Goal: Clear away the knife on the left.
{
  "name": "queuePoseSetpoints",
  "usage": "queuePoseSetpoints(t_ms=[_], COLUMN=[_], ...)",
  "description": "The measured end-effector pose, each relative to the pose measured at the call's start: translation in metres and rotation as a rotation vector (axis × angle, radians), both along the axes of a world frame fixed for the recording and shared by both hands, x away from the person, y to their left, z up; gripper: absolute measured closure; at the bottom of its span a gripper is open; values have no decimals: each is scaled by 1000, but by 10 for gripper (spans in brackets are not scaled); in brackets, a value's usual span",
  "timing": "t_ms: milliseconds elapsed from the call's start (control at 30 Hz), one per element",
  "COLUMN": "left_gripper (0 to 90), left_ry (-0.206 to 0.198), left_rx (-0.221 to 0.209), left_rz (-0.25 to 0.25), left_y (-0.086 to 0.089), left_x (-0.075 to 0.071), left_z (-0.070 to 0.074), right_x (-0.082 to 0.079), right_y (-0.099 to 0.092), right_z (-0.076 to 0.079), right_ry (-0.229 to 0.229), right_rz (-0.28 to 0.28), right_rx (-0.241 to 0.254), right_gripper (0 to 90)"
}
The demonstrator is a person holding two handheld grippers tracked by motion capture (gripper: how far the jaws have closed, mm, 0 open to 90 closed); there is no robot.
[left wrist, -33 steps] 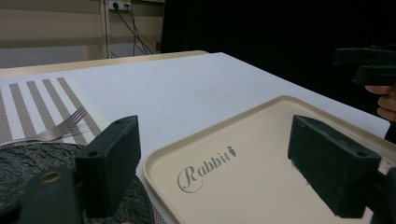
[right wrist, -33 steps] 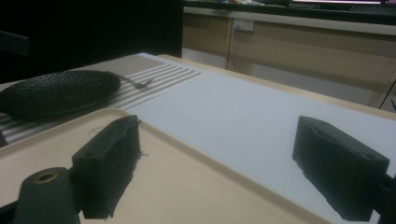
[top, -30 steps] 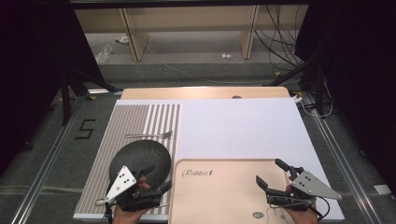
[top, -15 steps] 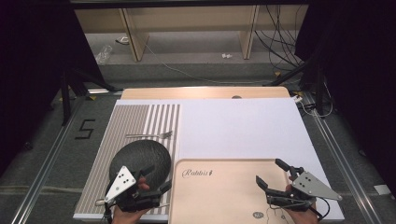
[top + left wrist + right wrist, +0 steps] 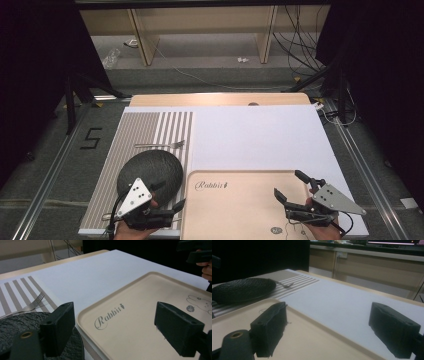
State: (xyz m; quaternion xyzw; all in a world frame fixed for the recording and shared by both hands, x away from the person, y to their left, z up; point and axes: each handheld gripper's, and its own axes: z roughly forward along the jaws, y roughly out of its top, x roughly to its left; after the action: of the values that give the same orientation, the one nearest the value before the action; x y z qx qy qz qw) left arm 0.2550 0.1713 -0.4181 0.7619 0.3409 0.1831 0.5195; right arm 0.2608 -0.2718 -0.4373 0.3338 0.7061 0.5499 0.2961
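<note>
Left gripper [image 5: 167, 195] sits at the near left, jaws wide apart, holding nothing; one jaw is over the dark plate [image 5: 150, 170], the other over the left edge of the tray [image 5: 240, 205]. Plate rests on the striped mat [image 5: 150, 131], its right edge just beside the tray. Fork [image 5: 160, 145] lies on the mat just beyond the plate. White sheet [image 5: 255, 137] covers the tabletop [image 5: 215, 99] right of the mat. Beige tray, "Rabbit" lettering, lies near centre, on the sheet. Right gripper [image 5: 291, 186] over the tray's right part, jaws wide apart, empty.
</note>
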Motion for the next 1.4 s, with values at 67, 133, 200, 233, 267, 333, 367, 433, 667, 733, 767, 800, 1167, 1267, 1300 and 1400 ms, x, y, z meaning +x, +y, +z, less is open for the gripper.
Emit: queuePoseSetpoints(t_ms=[67,133,200,233,267,333,367,433,667,733,767,800,1167,1267,1300,1400], left_gripper=[167,169,178,178,178,179,179,182,208,208,208,208,208,209,210,211], left_ry=[10,21,40,46,48,55,60,75,103,115,128,133,212,236,243,260], left_rx=[8,27,36,47,55,82,99,128,202,221,224,232,343,393,409,435], left_rz=[4,-5,-13,-15,-16,-26,-32,-47,-97,-98,-102,-102,-112,-111,-108,-110], left_y=[2,6,9,11,12,14,14,15,21,26,29,31,43,44,45,48], left_x=[1,3,4,4,4,4,4,5,6,7,7,8,11,12,13,13], left_z=[2,4,6,8,8,11,12,13,14,16,17,17,13,8,6,4], right_x=[0,0,0,0,0,0,0,0,0,0,0,0,0,0,0,0], right_y=[0,0,0,0,0,1,1,1,2,1,2,1,2,3,3,3], right_z=[0,0,0,0,0,0,0,0,0,-1,-1,-1,-1,-1,-1,-2], right_ry=[-2,-3,-4,-5,-3,-1,0,0,2,3,3,5,10,11,9,8], right_rz=[1,1,1,1,2,2,3,4,10,13,12,13,19,20,22,24], right_rx=[-1,0,-1,-1,0,-2,-3,-4,-3,-5,-3,-4,-13,-11,-13,-14], right_gripper=[159,159,159,159,159,159,159,159,159,159,159,159,160,160,160,160])
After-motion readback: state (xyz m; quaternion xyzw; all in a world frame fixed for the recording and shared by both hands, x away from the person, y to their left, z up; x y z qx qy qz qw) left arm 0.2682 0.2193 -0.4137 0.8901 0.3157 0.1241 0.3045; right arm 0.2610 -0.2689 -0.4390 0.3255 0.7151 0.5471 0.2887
